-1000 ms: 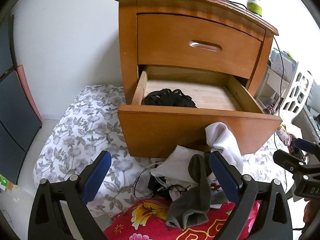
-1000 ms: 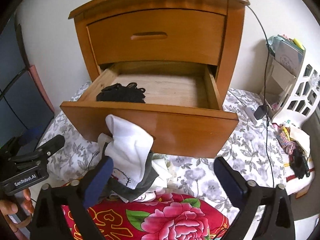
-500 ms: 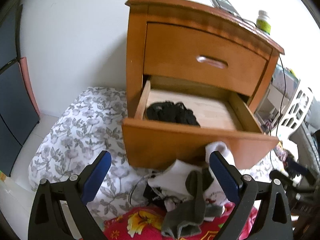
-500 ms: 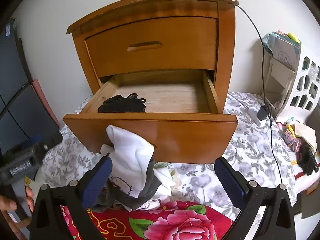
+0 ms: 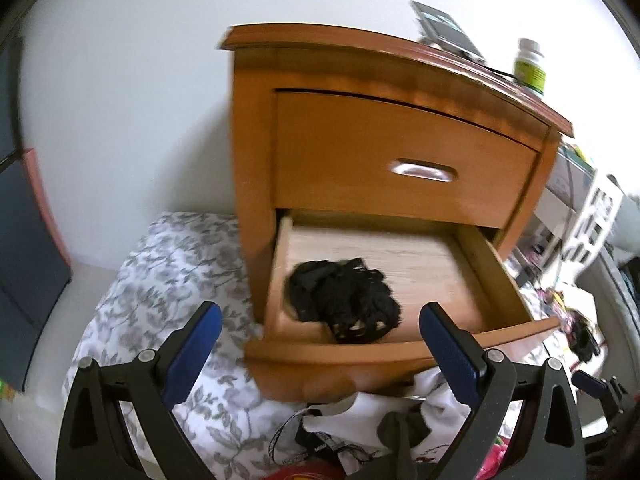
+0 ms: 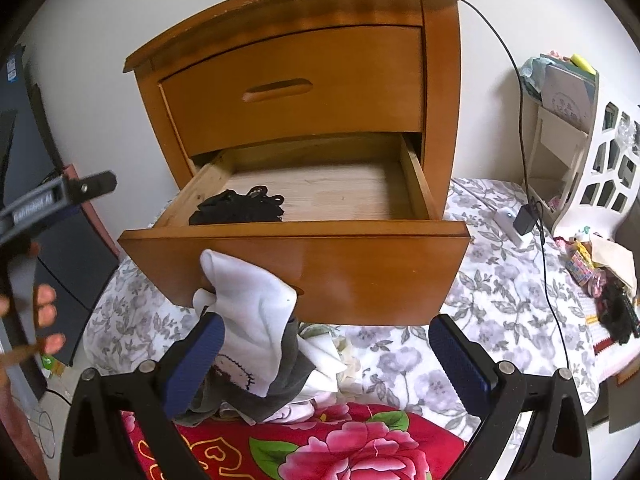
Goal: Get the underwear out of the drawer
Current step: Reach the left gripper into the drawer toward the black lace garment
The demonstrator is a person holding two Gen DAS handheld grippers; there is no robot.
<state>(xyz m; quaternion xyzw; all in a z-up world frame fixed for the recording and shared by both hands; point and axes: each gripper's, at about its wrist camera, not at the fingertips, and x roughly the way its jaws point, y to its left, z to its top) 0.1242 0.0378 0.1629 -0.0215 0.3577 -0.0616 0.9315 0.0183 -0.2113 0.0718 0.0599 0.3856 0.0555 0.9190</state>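
The lower drawer (image 5: 360, 356) (image 6: 360, 268) of a wooden nightstand (image 5: 400, 152) (image 6: 304, 80) is pulled out. Black lace underwear (image 5: 344, 300) (image 6: 238, 210) lies bunched in its front left corner. My left gripper (image 5: 320, 336) hovers open above the drawer's front edge, its blue pads framing the underwear without touching it. Lower and in front of the drawer, my right gripper (image 6: 326, 348) is open and holds nothing. The left gripper (image 6: 60, 194), held by a hand (image 6: 44, 320), shows at the left edge of the right wrist view.
A pile of white and grey clothes (image 6: 256, 340) (image 5: 380, 428) lies on a red floral cloth (image 6: 320, 444) below the drawer front. Flowered bedding (image 6: 512, 292) (image 5: 160, 280) surrounds the nightstand. A bottle (image 5: 530, 66) and a phone (image 5: 444, 30) sit on top; a white rack (image 6: 580, 152) stands right.
My left gripper has risen and moved in over the open drawer, so the underwear now sits between its pads in view. The right gripper shifted only slightly.
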